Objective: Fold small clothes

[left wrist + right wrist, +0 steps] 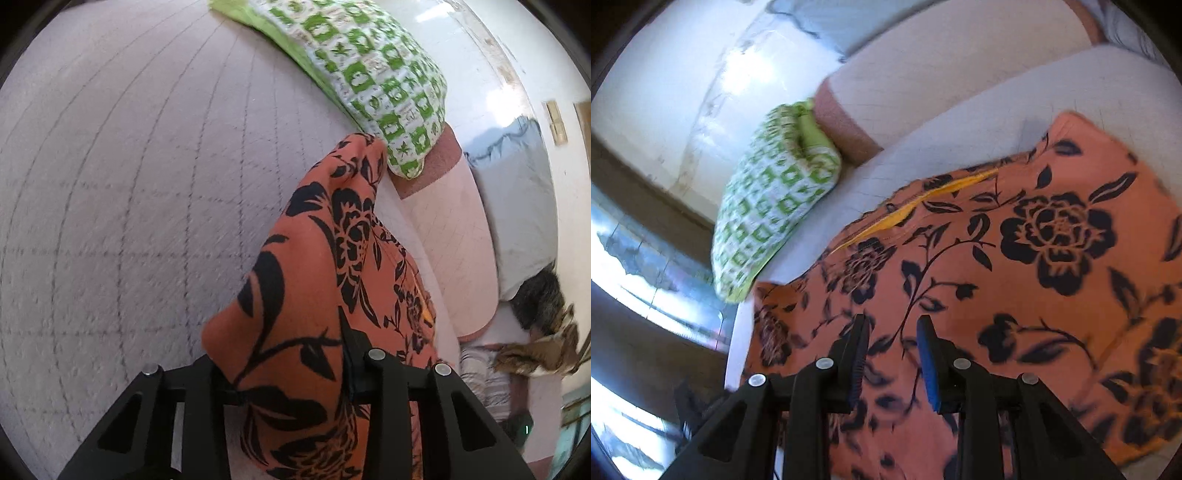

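Left tool (291,373) clamped on orange floral garment (325,280), cloth bunched between fingers, rising up centre of frame off bed (122,177). Right tool (892,332) open, holds nothing, hovers over garment (1015,266) spread lower right of frame.

Risk: single-point grip, cloth may slip or drag crooked, fold skews; may snag green pillow (373,85) nearby.

Right view alone shows garment's flat spread and yellow lining (916,206); left view alone shows the grip.

Thin orange cloth garment with black floral print (1015,266) was matt; pale quilted stitched bedcover (129,184) looked soft; grippers' black plastic arms were smooth, semi-gloss.
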Tool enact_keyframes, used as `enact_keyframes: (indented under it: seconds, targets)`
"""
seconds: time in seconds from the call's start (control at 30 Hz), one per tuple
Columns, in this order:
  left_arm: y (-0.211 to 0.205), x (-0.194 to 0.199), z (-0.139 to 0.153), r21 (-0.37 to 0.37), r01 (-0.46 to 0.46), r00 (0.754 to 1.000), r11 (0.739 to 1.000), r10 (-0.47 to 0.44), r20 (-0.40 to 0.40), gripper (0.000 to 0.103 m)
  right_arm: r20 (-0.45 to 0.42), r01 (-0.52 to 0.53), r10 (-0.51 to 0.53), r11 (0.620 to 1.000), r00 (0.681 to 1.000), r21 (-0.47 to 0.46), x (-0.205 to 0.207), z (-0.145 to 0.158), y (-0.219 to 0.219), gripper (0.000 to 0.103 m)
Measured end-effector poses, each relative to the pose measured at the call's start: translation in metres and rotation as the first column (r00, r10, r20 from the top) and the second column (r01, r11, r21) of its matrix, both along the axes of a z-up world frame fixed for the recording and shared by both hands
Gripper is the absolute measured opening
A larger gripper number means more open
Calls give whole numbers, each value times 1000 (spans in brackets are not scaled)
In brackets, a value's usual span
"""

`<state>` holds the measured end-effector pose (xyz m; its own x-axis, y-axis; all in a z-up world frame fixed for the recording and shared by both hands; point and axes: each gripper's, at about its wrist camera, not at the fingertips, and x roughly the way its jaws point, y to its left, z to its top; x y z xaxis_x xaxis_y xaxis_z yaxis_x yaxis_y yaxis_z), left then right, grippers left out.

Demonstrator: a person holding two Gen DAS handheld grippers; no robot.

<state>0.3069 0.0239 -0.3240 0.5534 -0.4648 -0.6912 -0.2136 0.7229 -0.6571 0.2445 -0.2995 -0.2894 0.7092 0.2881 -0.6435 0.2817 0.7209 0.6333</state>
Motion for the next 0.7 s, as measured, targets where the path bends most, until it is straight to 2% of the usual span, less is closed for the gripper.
enact_keyframes:
  seconds: [0.1,0.13,0.2,0.27,0.33,0.4,0.47,0.57,0.7]
  targets:
    - [0,3,3,-11,12,1000,1000,-12,14,33,-104,-21,28,998,994,64,32,-38,5,25]
    - [1,3,5,-20,17,1000,1000,-17,20,33,-82,-13,19,997,996,71,33,-41,2,25]
    - [-3,3,14,-20,34,998,999,-33,54,32,-100,-26,32,998,994,65,36,-37,1,25]
    - [-16,1,30,24,66,991,998,-69,118,32,-108,-50,57,996,993,70,37,-35,0,25]
    - [-32,-2,46,88,100,977,991,-114,182,31,-110,-41,57,989,992,140,33,-33,-8,27]
    - [-55,-8,64,170,131,954,977,-171,246,31,-88,-18,36,979,995,202,23,-27,-23,27]
    - [-75,-12,75,221,153,934,963,-214,287,31,-59,19,-9,983,998,181,10,-17,-41,27]
    - [-106,-18,87,241,198,906,950,-271,324,31,9,69,-71,986,997,151,-11,-1,-73,29]
    - [-164,-25,91,256,275,871,927,-353,342,31,91,87,-105,980,990,179,-35,10,-111,29]
